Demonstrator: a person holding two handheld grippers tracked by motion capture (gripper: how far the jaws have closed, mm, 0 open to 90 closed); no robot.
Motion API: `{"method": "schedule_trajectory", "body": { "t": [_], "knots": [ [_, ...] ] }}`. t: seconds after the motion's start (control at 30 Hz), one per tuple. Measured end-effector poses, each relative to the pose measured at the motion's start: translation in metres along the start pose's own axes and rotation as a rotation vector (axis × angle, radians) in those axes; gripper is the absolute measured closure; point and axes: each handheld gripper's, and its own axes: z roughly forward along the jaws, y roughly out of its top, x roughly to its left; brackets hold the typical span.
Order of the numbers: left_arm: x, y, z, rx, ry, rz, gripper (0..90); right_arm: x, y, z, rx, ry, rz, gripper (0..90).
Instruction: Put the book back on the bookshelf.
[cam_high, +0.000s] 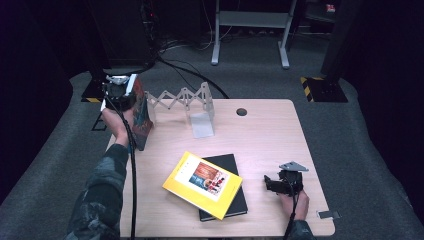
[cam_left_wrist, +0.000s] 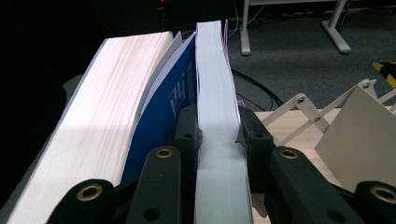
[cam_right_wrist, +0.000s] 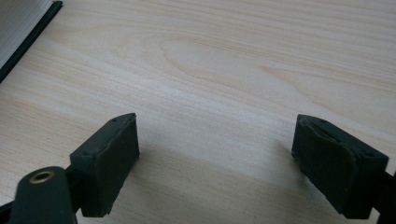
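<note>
Book clamped at the far left of the table (cam_high: 270, 135).
Left gripper (cam_left_wrist: 218, 135) grips an upright book (cam_left_wrist: 215, 93) beside another; right gripper (cam_right_wrist: 215, 158) rests wide open, holding nothing.

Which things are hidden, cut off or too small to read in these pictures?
- Held book: left gripper view, covers hidden; page edge faces the camera, jaws clamp it.
- Black book: high view, mostly covered by the yellow book.
- Yellow book's title: high view, too small.
- Blue book: left gripper view, cover partly hidden behind the held book.
- Right gripper: jaws apart, nothing between.
</note>
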Motion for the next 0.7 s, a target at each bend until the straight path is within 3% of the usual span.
{"method": "schedule_trajectory", "body": {
  "t": [0.13,0.17,0.2,0.27,0.4,0.53,0.6,0.7],
  "knots": [
    [0.002,0.001,-0.004,0.017,0.024,0.033,68.9,0.0,0.0,0.0,-0.001,-0.001,0.0,14.4],
    [0.001,0.002,-0.009,-0.008,0.048,0.057,68.9,0.0,0.0,0.0,-0.001,-0.001,0.0,14.4],
    [0.0,0.003,-0.011,-0.014,0.057,0.066,64.1,0.0,0.0,0.0,-0.001,-0.001,0.0,14.4],
    [0.0,0.008,-0.024,-0.022,0.077,0.122,59.0,0.0,0.0,0.0,-0.001,-0.001,0.0,14.4],
    [0.003,0.01,-0.034,-0.021,0.104,0.172,52.0,0.0,0.0,0.0,0.0,-0.002,-0.001,14.4],
    [0.013,0.009,-0.04,-0.018,0.069,0.124,45.4,0.0,0.0,0.0,0.001,-0.001,-0.002,14.4],
    [0.016,0.007,-0.043,-0.034,0.029,0.08,41.3,0.0,0.0,0.0,0.0,-0.001,-0.001,14.5],
    [0.02,0.004,-0.053,-0.034,-0.036,0.046,33.4,0.0,0.0,0.0,0.0,0.0,-0.001,14.5]
  ]
}}
